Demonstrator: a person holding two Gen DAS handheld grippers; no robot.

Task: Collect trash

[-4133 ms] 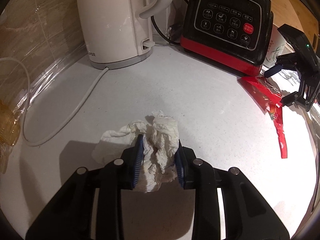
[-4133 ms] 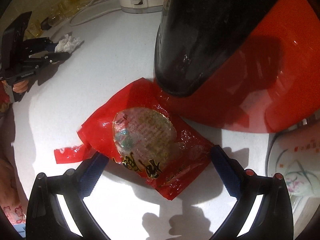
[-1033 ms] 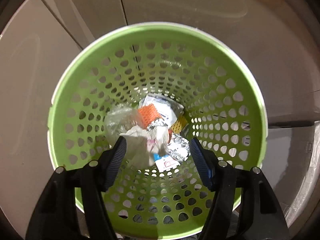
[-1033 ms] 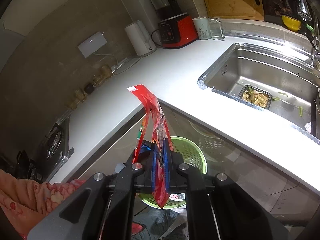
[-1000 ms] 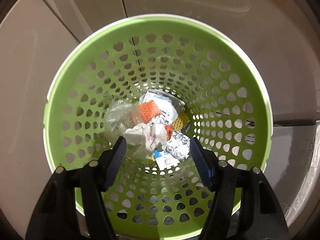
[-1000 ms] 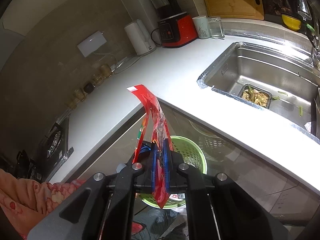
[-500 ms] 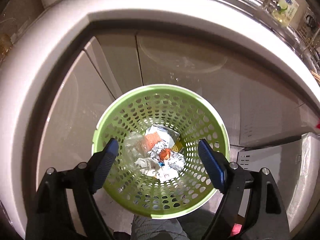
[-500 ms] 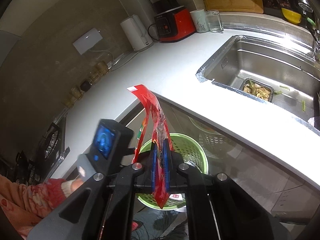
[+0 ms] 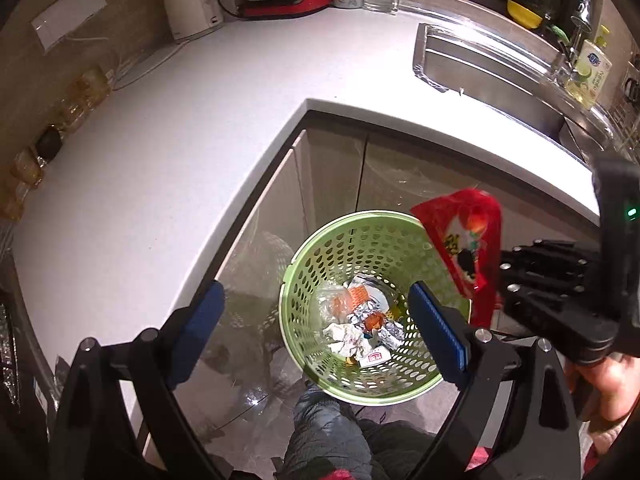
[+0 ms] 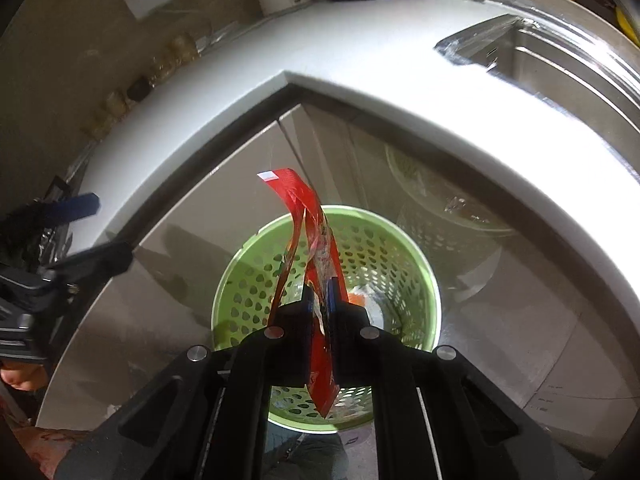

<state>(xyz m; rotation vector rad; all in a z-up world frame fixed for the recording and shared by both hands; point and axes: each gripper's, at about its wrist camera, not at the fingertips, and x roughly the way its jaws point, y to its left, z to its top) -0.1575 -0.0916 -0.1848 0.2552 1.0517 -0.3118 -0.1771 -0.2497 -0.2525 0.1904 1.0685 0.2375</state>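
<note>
With its tissue dropped in the bin (image 9: 304, 248), the left gripper (image 9: 316, 312) was opening, empty; the right gripper (image 10: 320, 300) stayed clamped on the wrapper (image 10: 316, 240), next to drop.

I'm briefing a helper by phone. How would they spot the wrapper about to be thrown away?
Find the green perforated basket on the floor below the countertop corner. Above its rim, the right gripper clamps a red wrapper, the only glossy red trash outside the basket.

Right tool (image 10: 320, 300) pinches red wrapper (image 10: 316, 240) above green basket (image 10: 416, 272) (on floor).
</note>
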